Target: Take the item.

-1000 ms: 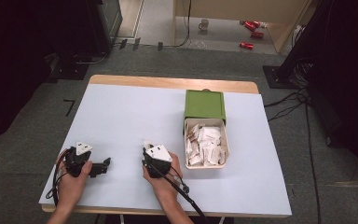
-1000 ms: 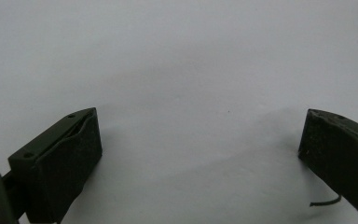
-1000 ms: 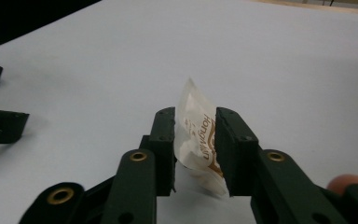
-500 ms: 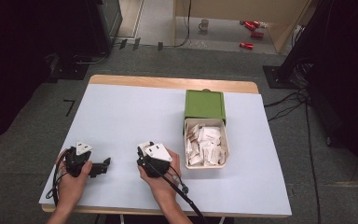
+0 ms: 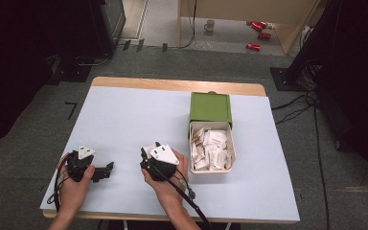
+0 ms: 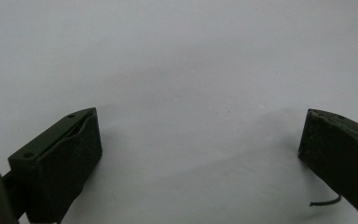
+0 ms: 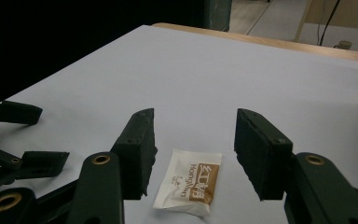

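On the pale table top, flat between the jaws of the right gripper, lies a single sachet; the jaws have just been opening and stand about half apart, pads clear of it, so it is released, not held. The sachet looks light, thin and soft, probably a crinkly paper or foil skin with loose powder inside: it will flex, slide easily on the smooth top and may slip from a weak pinch. Best hold is likely across its short width near the middle, or by a sealed end edge. It is white with a brown panel printed "HongMa…" plus other characters, rectangular, slightly puffed. More such sachets fill the white tray by the green box, to the right. The left gripper rests wide open over bare table, nothing between its jaws.
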`<control>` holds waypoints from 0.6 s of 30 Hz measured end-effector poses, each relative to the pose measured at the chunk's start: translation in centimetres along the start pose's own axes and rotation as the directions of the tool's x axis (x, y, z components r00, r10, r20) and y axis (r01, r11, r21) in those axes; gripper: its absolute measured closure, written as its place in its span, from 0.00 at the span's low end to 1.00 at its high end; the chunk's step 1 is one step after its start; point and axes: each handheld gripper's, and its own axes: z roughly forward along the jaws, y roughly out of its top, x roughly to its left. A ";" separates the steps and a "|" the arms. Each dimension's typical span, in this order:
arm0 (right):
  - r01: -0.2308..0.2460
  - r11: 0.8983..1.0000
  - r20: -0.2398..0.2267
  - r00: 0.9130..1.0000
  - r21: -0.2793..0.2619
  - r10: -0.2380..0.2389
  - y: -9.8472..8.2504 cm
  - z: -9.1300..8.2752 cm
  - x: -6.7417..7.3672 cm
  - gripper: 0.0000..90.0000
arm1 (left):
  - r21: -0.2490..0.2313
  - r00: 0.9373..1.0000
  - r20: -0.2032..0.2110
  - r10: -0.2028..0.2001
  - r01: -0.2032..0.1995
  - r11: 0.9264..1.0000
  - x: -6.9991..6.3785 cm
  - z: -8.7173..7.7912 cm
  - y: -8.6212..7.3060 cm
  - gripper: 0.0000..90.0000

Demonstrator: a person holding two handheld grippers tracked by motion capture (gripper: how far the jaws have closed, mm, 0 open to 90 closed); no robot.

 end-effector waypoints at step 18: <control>-0.009 1.000 0.000 1.000 0.004 0.009 2.0 -2.0 -1.0 0.39 | 0.000 1.000 -0.001 0.002 -0.002 1.000 0.0 0.0 0.0 0.00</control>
